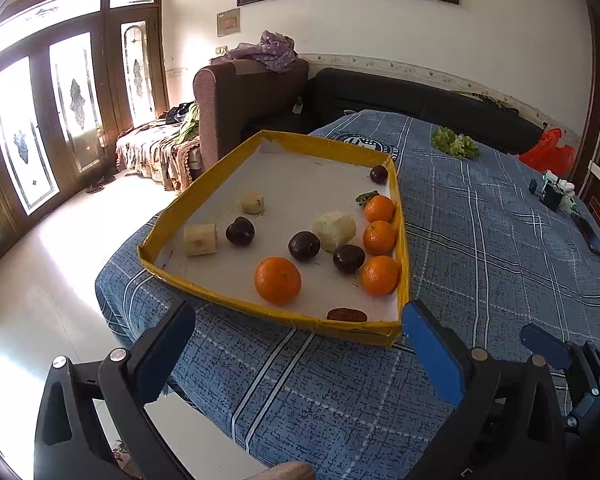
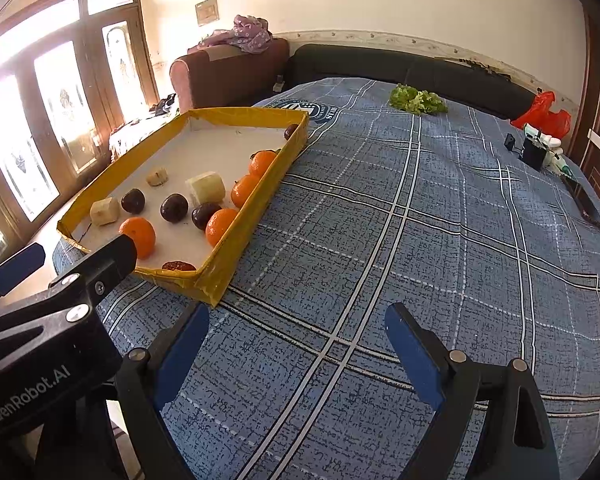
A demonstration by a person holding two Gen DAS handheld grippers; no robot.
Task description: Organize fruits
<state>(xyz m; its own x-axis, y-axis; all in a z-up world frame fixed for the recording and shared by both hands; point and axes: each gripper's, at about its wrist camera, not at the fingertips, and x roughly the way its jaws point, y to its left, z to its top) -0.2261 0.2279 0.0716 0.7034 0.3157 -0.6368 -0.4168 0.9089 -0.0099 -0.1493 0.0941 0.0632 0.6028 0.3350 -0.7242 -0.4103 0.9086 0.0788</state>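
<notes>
A yellow-rimmed tray (image 1: 274, 312) (image 2: 216, 280) with a white floor lies on the blue plaid cloth. It holds one orange (image 1: 278, 280) near the front, three oranges (image 1: 379, 237) lined along its right wall, several dark plums (image 1: 304, 246), three pale cut chunks (image 1: 334, 230) and a red-brown date (image 1: 347, 315). My left gripper (image 1: 300, 348) hovers just short of the tray's front rim, open and empty. My right gripper (image 2: 298, 346) is open over bare cloth to the right of the tray, holding nothing. One left finger (image 2: 108, 260) covers part of the front orange (image 2: 142, 236) in the right wrist view.
Green lettuce (image 1: 456, 145) (image 2: 418, 100) lies at the table's far side. A red bag (image 2: 544, 116) and small dark devices (image 2: 534, 153) sit at the far right edge. The table drops to the floor left of the tray; sofas stand behind.
</notes>
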